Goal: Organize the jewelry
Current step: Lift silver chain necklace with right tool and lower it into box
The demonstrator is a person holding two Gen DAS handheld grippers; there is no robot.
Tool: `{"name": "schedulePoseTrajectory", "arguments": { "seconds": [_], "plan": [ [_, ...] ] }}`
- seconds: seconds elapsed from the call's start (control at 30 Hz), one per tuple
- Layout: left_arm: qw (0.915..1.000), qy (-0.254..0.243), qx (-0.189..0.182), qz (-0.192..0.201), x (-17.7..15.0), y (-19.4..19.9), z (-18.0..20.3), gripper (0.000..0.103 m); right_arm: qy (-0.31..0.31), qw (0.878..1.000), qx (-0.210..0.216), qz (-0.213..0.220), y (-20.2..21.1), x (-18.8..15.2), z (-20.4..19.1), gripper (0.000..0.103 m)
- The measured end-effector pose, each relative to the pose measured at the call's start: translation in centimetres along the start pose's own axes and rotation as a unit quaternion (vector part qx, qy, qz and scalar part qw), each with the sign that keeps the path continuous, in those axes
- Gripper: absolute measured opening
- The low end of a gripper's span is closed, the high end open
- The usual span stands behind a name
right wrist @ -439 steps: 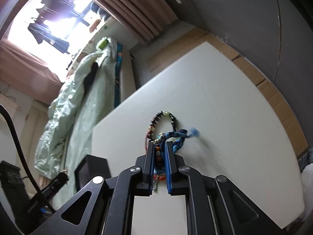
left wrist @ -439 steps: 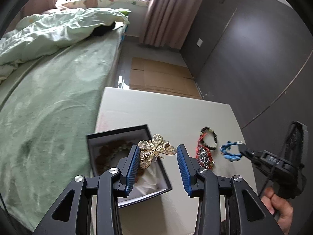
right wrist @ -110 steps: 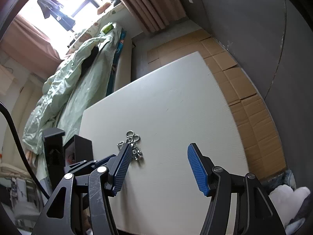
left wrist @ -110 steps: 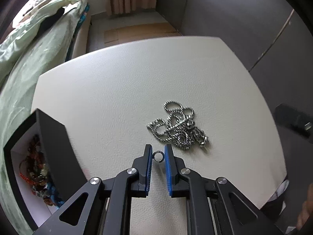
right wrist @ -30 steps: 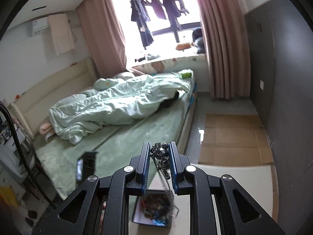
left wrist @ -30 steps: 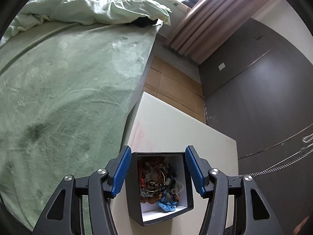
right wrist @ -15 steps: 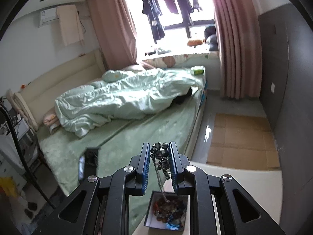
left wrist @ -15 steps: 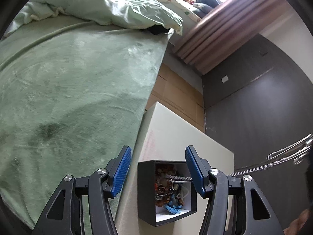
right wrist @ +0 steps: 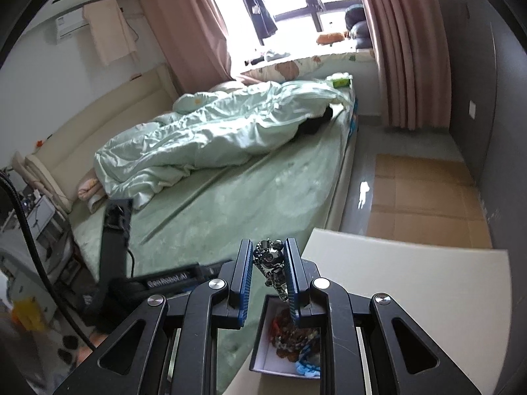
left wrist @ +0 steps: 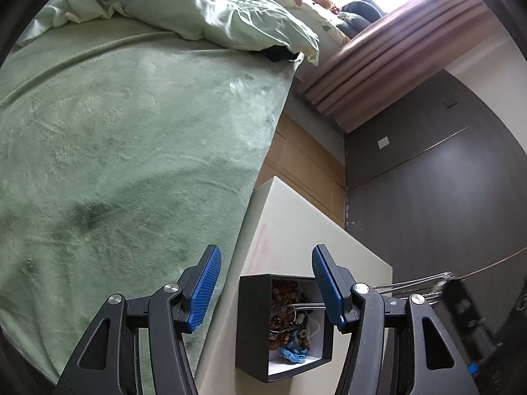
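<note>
A black jewelry box (left wrist: 253, 326) with a white inside stands at the white table's left edge, holding beaded bracelets and a blue bracelet (left wrist: 294, 356). It also shows in the right wrist view (right wrist: 263, 345). My right gripper (right wrist: 269, 263) is shut on a bunched silver chain necklace (right wrist: 271, 265), held above the box. The chain hangs down into the box (left wrist: 306, 304). My left gripper (left wrist: 266, 279) is open and empty, hovering above the box.
The white table (left wrist: 293, 227) stands beside a bed with a green blanket (left wrist: 115, 164) on its left. Cardboard sheets (right wrist: 425, 191) cover the floor beyond. A dark wall (left wrist: 444, 197) runs on the right.
The right gripper has lowered the chain further into the box. The left gripper has tilted and drifted slightly; the box sits lower right in its view.
</note>
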State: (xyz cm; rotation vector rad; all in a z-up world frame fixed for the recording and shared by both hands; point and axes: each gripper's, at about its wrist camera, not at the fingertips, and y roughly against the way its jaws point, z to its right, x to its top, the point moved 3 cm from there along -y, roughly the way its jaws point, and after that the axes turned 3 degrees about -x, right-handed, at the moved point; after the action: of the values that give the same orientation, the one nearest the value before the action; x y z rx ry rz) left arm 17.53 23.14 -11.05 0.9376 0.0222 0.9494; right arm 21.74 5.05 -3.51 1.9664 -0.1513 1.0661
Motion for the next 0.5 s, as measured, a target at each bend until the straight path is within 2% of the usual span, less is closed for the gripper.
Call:
{"name": "schedulePoseTrajectory", "arguments": {
  "seconds": [0.17,0.5],
  "plan": [
    [1.0,0.004,0.008,0.001,0.0,-0.1,-0.3,0.059,-0.018,0.999,0.01,-0.027,-2.4,-1.9,1.1,0.02],
    [0.9999,0.012,0.002,-0.002,0.1,-0.1,-0.8,0.059,-0.051,0.994,0.026,-0.088,-7.0,-5.0,2.3,0.02]
  ]
}}
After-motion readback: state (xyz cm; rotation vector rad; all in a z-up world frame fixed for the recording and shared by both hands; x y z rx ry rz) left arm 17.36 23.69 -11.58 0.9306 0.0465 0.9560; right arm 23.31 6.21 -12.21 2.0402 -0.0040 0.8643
